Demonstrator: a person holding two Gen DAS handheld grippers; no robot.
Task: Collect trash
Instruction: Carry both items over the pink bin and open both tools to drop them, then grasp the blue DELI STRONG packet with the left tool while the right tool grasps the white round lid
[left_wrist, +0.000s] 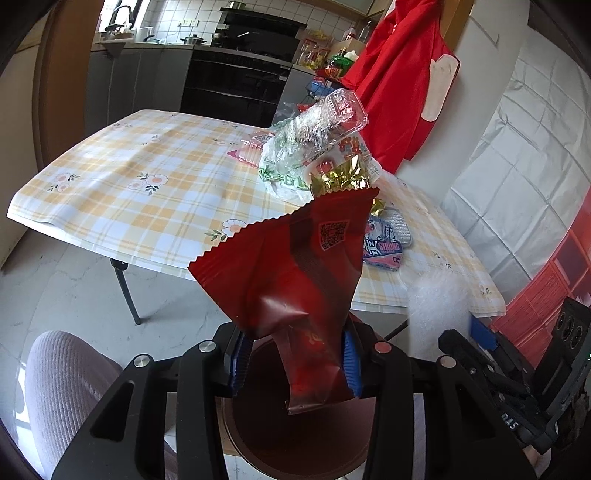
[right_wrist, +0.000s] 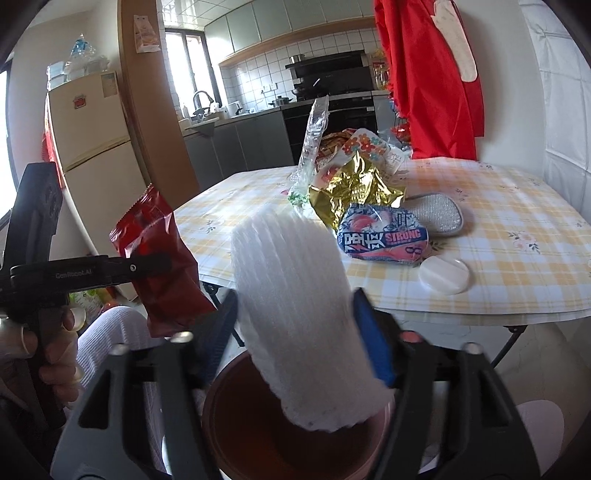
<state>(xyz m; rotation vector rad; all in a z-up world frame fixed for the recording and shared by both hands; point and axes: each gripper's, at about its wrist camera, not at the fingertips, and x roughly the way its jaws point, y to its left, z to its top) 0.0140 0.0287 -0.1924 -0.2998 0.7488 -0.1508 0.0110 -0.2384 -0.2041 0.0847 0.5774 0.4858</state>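
Left wrist view: my left gripper (left_wrist: 295, 363) pinches a crinkled red foil wrapper (left_wrist: 295, 266); my right gripper (right_wrist: 295, 332) stands wide, a white foam-net sleeve (right_wrist: 303, 310) loose between its fingers, above a brown round bin (right_wrist: 291, 443).

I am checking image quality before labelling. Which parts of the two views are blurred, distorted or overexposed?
Left wrist view: sharp red wrapper, fisheye bends the table edges, white foam sleeve blurred and washed out. Right wrist view: the foam sleeve and the right hand-held gripper are motion-blurred, window overexposed, dark vignette in the corners.
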